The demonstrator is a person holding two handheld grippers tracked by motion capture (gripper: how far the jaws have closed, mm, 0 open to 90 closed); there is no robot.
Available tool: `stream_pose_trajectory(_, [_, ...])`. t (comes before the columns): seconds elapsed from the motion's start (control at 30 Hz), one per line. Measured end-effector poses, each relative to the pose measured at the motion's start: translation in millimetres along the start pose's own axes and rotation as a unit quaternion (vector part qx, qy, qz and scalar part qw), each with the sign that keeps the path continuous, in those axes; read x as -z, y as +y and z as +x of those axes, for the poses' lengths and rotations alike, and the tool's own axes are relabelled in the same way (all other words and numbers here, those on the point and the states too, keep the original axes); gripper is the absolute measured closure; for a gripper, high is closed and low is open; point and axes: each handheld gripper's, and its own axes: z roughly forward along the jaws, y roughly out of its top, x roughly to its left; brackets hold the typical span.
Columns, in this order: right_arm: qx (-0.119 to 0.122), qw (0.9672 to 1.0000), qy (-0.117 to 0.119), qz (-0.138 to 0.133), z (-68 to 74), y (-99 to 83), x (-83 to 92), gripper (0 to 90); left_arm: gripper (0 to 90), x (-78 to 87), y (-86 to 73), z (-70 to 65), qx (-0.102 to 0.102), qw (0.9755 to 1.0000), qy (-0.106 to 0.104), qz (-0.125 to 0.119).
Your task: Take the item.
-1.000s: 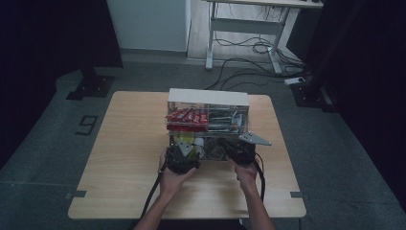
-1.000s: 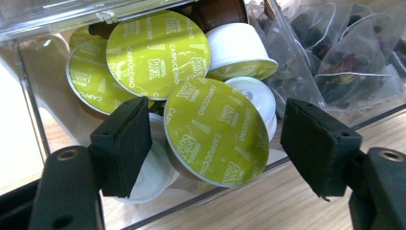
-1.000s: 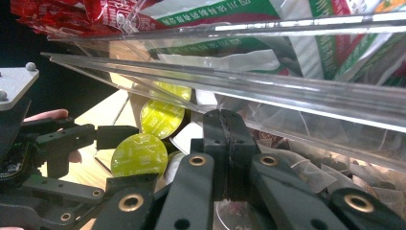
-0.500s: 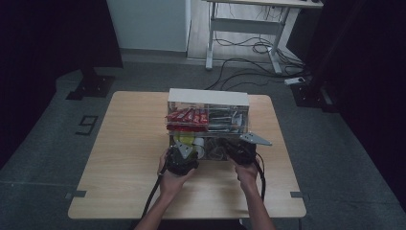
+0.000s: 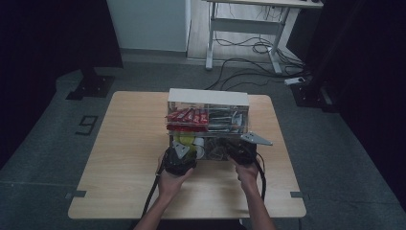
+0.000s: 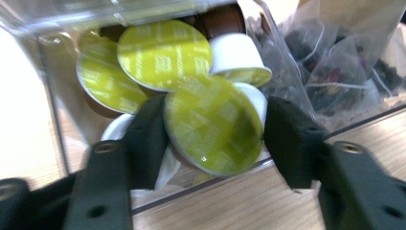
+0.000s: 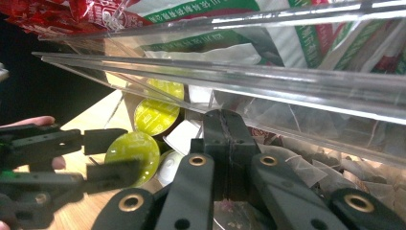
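A clear acrylic organiser box (image 5: 208,98) stands mid-table. Its lower compartment holds yellow-green coffee capsules (image 6: 163,52) on the left and clear tea bags (image 6: 335,62) on the right. My left gripper (image 6: 215,136) is shut on one yellow-lidded capsule (image 6: 210,120), a black jaw against each side of its rim. In the right gripper view that same gripper (image 7: 117,155) pinches the capsule (image 7: 139,148) at the left. My right gripper (image 7: 222,127) is shut, its tips among the tea bags (image 7: 297,167); whether it pinches a bag I cannot tell. From above, both grippers (image 5: 184,147) (image 5: 238,149) reach into the box front.
The upper shelf carries red packets (image 5: 186,116) and green-and-white sachets (image 7: 268,28); its clear edge (image 7: 249,76) hangs just above my right gripper. Bare wooden table (image 5: 129,143) lies left, right and in front of the box. Cables trail back along both forearms.
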Motion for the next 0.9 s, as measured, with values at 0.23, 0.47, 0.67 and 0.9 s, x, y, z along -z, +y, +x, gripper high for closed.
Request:
stream_pose_trajectory(0.23, [0.0, 1.0, -0.001, 0.0, 0.1, -0.2, -0.1, 89.1, 45.4, -3.5, -2.8, 2.1, 0.002, 0.9999, -0.001, 0.011])
stream_pose_trajectory(0.47, [0.001, 1.0, -0.001, 0.0, -0.2, -0.3, -0.1, 89.1, 42.3, -7.0, -3.4, -0.7, -0.005, 0.9999, 0.004, 0.014])
stream_pose_trajectory(0.67, [0.001, 1.0, -0.001, 0.0, -0.1, -0.3, -0.1, 89.1, 35.1, -11.7, -0.6, -8.4, -0.022, 0.9991, 0.019, 0.03])
stream_pose_trajectory(0.9, [0.001, 1.0, -0.002, 0.0, -0.3, -0.4, 0.1, 89.1, 39.6, -15.3, -2.8, -12.5, -0.039, 0.9982, 0.039, 0.021])
